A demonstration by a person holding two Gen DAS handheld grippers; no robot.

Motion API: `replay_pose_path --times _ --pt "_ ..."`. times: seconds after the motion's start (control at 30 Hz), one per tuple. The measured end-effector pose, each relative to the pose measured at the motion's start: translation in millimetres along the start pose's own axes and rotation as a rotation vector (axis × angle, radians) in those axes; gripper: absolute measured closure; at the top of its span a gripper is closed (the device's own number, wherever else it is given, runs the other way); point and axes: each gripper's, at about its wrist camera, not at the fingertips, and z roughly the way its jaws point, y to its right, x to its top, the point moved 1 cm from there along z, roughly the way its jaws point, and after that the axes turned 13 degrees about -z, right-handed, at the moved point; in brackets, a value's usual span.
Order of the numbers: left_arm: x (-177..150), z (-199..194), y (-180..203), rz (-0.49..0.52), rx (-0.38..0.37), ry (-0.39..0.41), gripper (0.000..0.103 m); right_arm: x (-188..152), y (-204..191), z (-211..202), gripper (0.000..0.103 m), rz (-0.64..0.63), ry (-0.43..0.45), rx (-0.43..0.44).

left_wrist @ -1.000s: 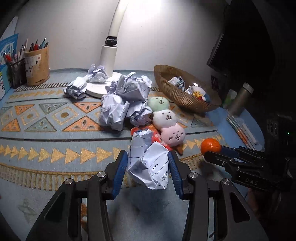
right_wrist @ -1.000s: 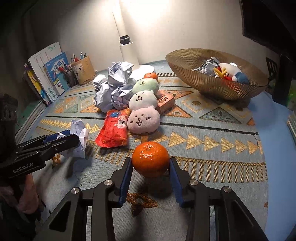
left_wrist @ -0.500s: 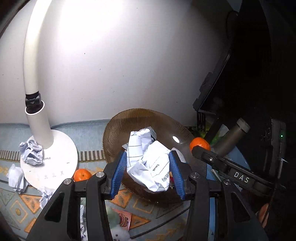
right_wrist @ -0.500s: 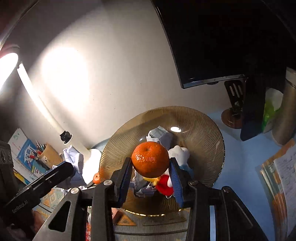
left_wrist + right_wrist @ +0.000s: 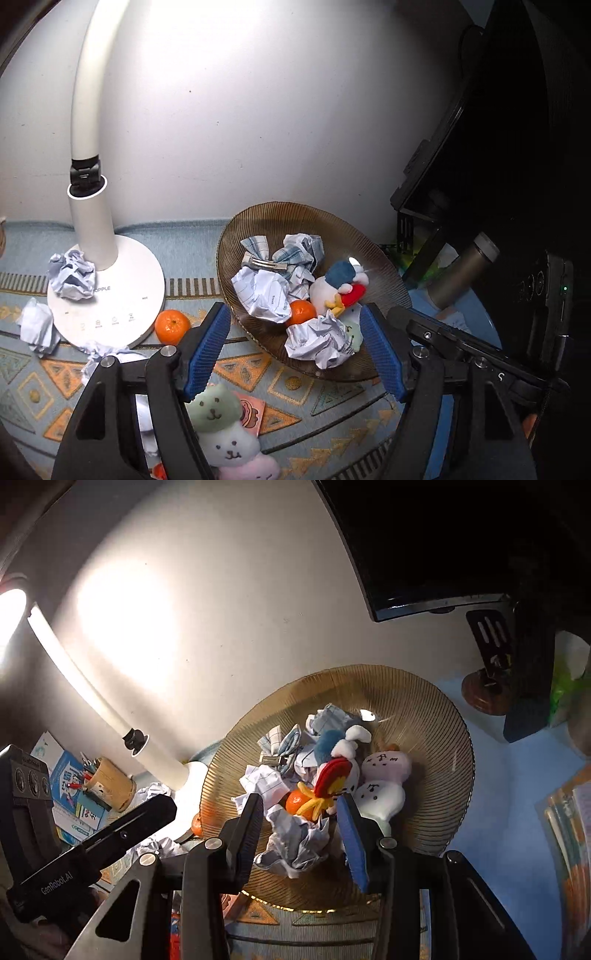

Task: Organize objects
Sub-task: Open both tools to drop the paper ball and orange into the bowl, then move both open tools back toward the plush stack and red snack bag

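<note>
A white lamp (image 5: 99, 280) stands at nine o'clock on the patterned mat (image 5: 295, 391). A dark monitor (image 5: 443, 535) fills twelve to two o'clock. A pen cup (image 5: 110, 782) and books (image 5: 70, 797) sit at nine o'clock; a grey bottle (image 5: 465, 271) leans at three.

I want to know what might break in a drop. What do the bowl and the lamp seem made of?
The bowl looks like amber-tinted glass or clear plastic: finely ribbed, see-through, with a bright glint; which one I cannot tell. The lamp looks like matte white plastic, smooth on stem and base, with a black joint; metal inside is possible.
</note>
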Motion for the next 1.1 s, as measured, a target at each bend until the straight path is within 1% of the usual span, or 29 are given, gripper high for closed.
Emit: replay_pose_path --times 0.07,0.23,0.27,0.3,0.33,0.37,0.4,0.47,0.53,0.57,0.67,0.7,0.8,0.87,0.9,0.97,1.1 --pt "-6.4 -30.7 -2.5 0.008 -0.001 0.046 0.032 -8.2 -15.2 -19.3 0.055 -0.031 0.021 0.004" --pt "-21.4 -113.6 -16.1 -0.007 -0.004 0.160 0.031 -16.3 -58.7 -73.4 0.053 -0.095 0.091 0.040" --pt "-24.7 -128.8 -19.7 -0.005 0.009 0.183 0.029 -17.2 -68.7 -85.3 0.053 -0.112 0.109 0.039" --pt "-28.6 -141.1 -23.5 -0.002 0.037 0.203 0.023 -19.1 -78.5 -96.1 0.053 -0.131 0.128 0.035" --pt "-33.7 -152.6 -29.8 -0.008 0.065 0.222 0.021 -22.0 -86.8 -104.3 0.051 -0.146 0.146 0.034" --pt "-40.6 -160.6 -37.6 -0.022 0.070 0.234 0.020 -27.6 -93.9 -109.4 0.047 -0.156 0.157 0.039" --pt "-47.8 -166.3 -47.8 -0.041 0.071 0.237 0.020 -34.5 -99.7 -110.3 0.046 -0.158 0.159 0.039" --pt "-65.3 -167.6 -69.1 -0.074 0.123 0.250 0.019 -54.5 -104.8 -102.3 0.045 -0.152 0.144 0.010" --pt "-84.6 -157.6 -92.6 -0.098 0.196 0.250 0.019 -76.2 -105.4 -80.2 0.045 -0.154 0.110 -0.011" --pt "-94.0 -149.1 -103.7 -0.105 0.230 0.237 0.019 -86.5 -105.8 -66.4 0.045 -0.161 0.087 -0.023" --pt "-116.5 -121.6 -129.1 -0.105 0.294 0.195 0.019 -112.4 -101.3 -29.7 0.045 -0.187 0.051 -0.067" --pt "-121.2 -113.7 -133.8 -0.102 0.308 0.186 0.019 -117.7 -99.0 -19.3 0.045 -0.192 0.034 -0.080" --pt "-130.7 -97.1 -139.3 -0.089 0.346 0.163 0.019 -127.7 -90.3 0.3 0.045 -0.171 0.002 -0.060" --pt "-132.8 -90.7 -139.7 -0.084 0.376 0.142 0.019 -132.4 -89.0 8.6 0.045 -0.181 -0.026 -0.086" --pt "-132.6 -89.9 -139.9 -0.082 0.384 0.145 0.019 -133.0 -88.3 11.7 0.045 -0.178 -0.041 -0.086" --pt "-133.4 -89.3 -141.9 -0.086 0.399 0.146 0.019 -133.2 -87.9 13.4 0.045 -0.178 -0.043 -0.074" --pt "-135.0 -91.4 -139.9 -0.075 0.408 0.158 0.019 -134.5 -93.4 13.4 0.044 -0.206 -0.044 -0.087"
